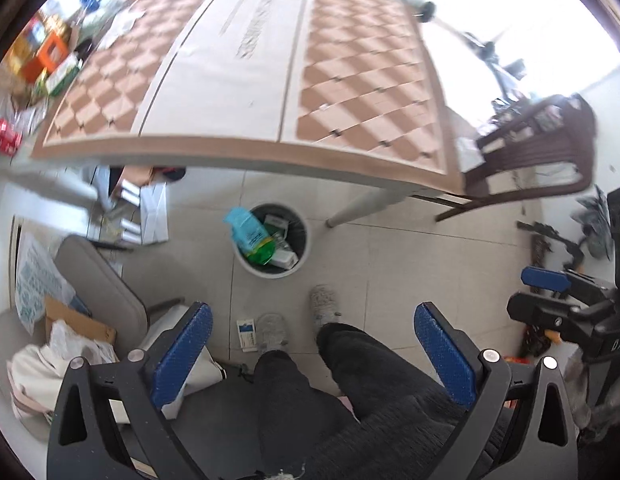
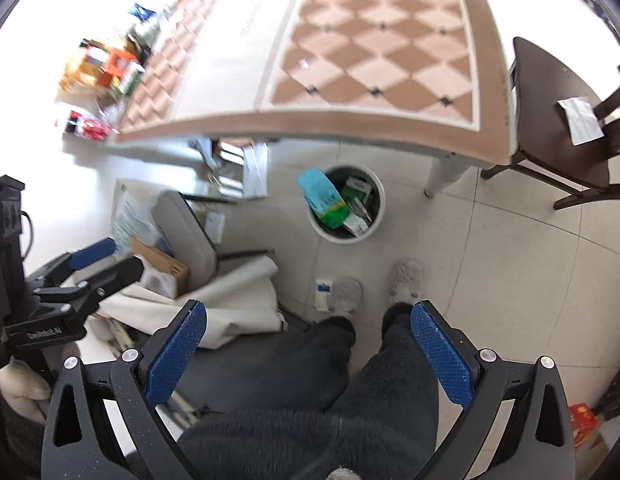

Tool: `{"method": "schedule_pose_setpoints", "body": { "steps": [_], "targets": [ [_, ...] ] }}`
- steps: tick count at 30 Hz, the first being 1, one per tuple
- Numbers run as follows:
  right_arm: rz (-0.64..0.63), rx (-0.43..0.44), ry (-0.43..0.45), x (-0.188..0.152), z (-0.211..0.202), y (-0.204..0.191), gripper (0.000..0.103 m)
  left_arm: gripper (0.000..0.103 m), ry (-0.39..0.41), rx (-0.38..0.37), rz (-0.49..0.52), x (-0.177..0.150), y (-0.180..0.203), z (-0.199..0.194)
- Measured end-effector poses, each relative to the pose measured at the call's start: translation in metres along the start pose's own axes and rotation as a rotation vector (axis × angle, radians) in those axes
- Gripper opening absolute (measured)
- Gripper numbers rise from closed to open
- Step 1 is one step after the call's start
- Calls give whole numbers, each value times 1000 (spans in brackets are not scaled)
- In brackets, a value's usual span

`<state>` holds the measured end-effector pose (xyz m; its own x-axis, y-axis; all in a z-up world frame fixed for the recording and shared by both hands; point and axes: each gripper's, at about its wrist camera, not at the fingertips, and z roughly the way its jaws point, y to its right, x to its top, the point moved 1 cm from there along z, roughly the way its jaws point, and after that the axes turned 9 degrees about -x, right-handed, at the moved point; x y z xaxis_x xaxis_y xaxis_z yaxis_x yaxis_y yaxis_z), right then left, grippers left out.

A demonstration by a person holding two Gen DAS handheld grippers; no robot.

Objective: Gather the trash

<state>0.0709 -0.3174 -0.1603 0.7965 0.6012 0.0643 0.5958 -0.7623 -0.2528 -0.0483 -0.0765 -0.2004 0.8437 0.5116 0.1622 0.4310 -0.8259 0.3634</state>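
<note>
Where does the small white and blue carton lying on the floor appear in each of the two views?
Left wrist view: the small white and blue carton lies low, left of centre, beside a grey slipper.
Right wrist view: it lies just below centre, left of that slipper.
Shared landmark: the round white trash bin beyond it.

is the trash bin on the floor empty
No, the trash bin already holds a blue-and-green packet sticking out over its rim, plus green and white boxes.
</note>
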Motion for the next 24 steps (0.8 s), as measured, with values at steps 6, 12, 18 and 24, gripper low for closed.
{"method": "schedule_pose_setpoints", "body": {
  "steps": [6,12,18,24],
  "targets": [
    [77,-2,87,-46,-60,-30,103,103,27,-69,96,-20,8,-44],
    [127,-19,128,-83,-79,-53,103,103,48,-102,133,-37,9,-74],
    [138,-22,137,-100,-81,-67,103,103,72,-109,129,-48,5,-89],
    [113,-14,143,-100,-82,-73,103,103,101,-120,97,-52,2,-96]
  ]
}}
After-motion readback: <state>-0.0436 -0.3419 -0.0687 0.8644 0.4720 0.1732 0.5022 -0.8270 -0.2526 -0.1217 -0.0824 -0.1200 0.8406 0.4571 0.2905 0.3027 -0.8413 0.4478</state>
